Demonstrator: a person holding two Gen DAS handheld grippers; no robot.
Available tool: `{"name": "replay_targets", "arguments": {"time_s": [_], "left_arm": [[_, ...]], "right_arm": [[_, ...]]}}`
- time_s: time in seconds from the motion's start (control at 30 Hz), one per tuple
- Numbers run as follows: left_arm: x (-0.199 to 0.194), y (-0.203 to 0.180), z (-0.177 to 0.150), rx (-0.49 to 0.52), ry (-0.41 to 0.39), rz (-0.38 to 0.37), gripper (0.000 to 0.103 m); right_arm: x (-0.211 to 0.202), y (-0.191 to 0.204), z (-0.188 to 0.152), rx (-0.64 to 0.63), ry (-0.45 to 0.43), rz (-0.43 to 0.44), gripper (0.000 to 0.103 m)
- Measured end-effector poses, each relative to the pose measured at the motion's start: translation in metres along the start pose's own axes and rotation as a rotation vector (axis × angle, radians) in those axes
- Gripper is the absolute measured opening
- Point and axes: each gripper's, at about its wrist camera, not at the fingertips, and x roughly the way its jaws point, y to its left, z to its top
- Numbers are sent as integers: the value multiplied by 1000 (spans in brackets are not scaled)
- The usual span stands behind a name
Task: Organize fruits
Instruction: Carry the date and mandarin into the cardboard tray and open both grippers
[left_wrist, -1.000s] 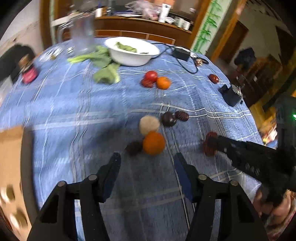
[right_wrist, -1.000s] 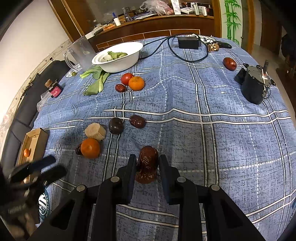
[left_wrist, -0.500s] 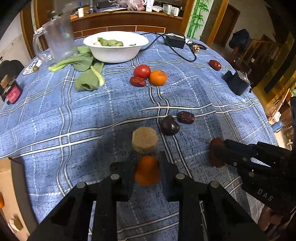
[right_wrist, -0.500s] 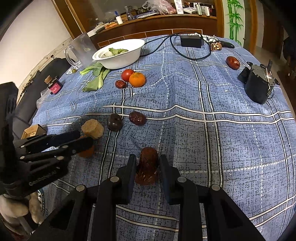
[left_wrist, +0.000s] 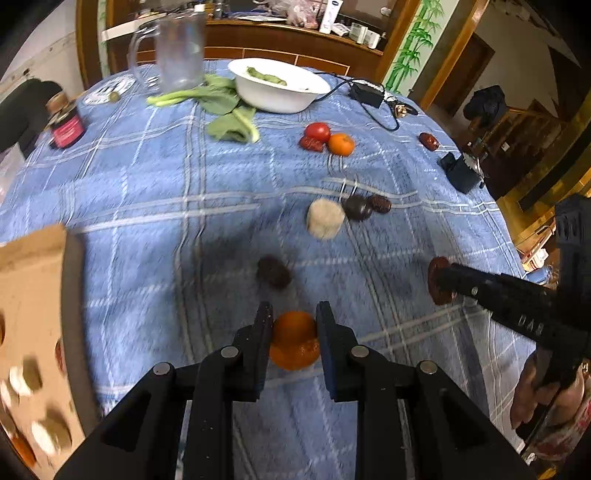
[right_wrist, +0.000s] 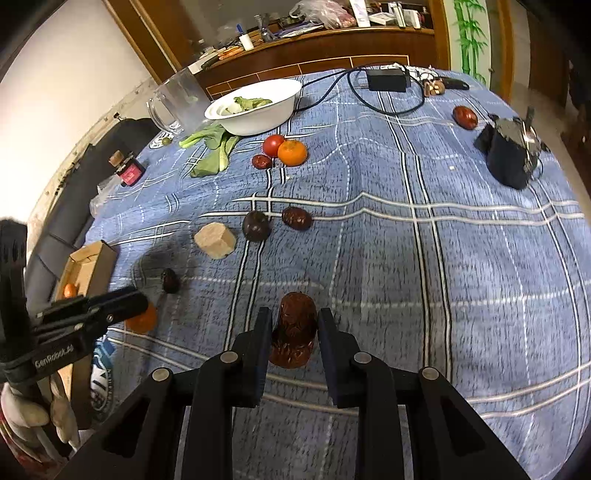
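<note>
item: orange (left_wrist: 294, 339), small, round; clenched betw. fingers of left gripper (left_wrist: 294, 345), held just above the blue-check surface (left_wrist: 147, 177), near edge. firm but skin judged soft & smooth; prob. light, rolls if dropped; best gripped across its widest part, no hard squeeze.
item: brown date-like fruit (right_wrist: 294, 336), wrinkled; grasped by right gripper (right_wrist: 294, 341) fingers, low over the cloth. judged light, a bit squashy; taken at mid-body.
loose on surface, counted: oranges 1 (right_wrist: 292, 152); tomatoes 1 (right_wrist: 273, 144); red dates 3; dark round fruits 2; tan block 1 (right_wrist: 215, 240).
cardboard box (right_wrist: 90, 264) at left edge, 1; judged the likely drop spot.
</note>
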Motion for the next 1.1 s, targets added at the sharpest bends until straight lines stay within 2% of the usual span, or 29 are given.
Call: {"name": "replay_targets", "arguments": {"time_s": [0.13,0.3,0.57,0.73,0.83,0.93,1.1], "left_arm": [[-11,6,-15,-15,-1,27,23],[-31,24,-24,-85,-46,31,23],[-75,67,-44,-159,-110,68,23],[-107,116,-65,-226,-134,135,23],[-123,148,-84,-261,-129,182,23],[-134,168,-104,-272,-115,218,23],[-144,200,-133,-317,-85,237,23]], "right_arm": [[-2,7,-7,11,11,35,27],[0,26,-12,-7,29,74,27],[7,85,-16,-94,52,115,27],[10,143,-15,-168,58,174,27],[14,191,-19,-228,74,231,28],[22,230,-31,-276,109,279,28],[42,285,-61,-352,185,336,28]]}}
